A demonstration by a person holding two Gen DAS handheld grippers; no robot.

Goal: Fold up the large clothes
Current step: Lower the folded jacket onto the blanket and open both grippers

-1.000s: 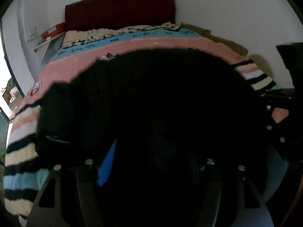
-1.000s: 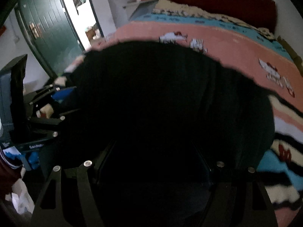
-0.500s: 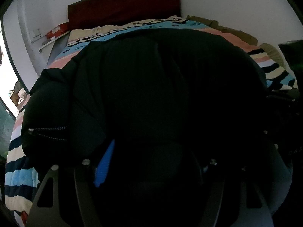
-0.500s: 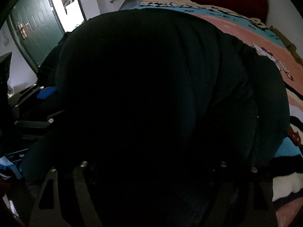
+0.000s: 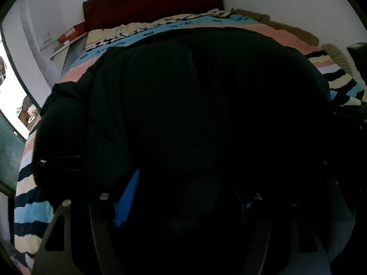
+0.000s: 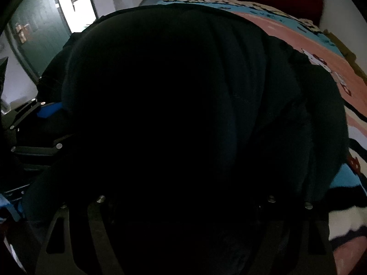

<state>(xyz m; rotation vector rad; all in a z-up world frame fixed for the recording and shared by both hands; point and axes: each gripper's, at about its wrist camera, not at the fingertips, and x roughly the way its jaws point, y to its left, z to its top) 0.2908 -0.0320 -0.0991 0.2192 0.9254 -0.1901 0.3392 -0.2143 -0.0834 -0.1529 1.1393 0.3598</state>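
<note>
A bulky black puffer jacket [image 5: 183,96] lies in a mound on the striped bed blanket [image 5: 25,210] and fills most of both views. Its near fold bulges between the fingers of my left gripper [image 5: 183,183], whose blue pad [image 5: 128,197] presses against the cloth. A zip [image 5: 59,160] shows on the jacket's left side. In the right wrist view the jacket [image 6: 252,91] also swells up between the fingers of my right gripper [image 6: 183,194], hiding its fingertips. My left gripper [image 6: 57,126] shows there at the left edge, clamped on the jacket's edge.
A dark red headboard [image 5: 151,2] and white wall close the far end of the bed. A shelf with a red box [image 5: 71,33] hangs at the left. A green door [image 6: 39,34] and bright doorway stand left of the bed. The pink cartoon blanket [image 6: 321,52] is bare at the right.
Both grippers have sunk toward the bed with the jacket. The jacket now spreads farther up the blanket toward the headboard and fills more of each view.
</note>
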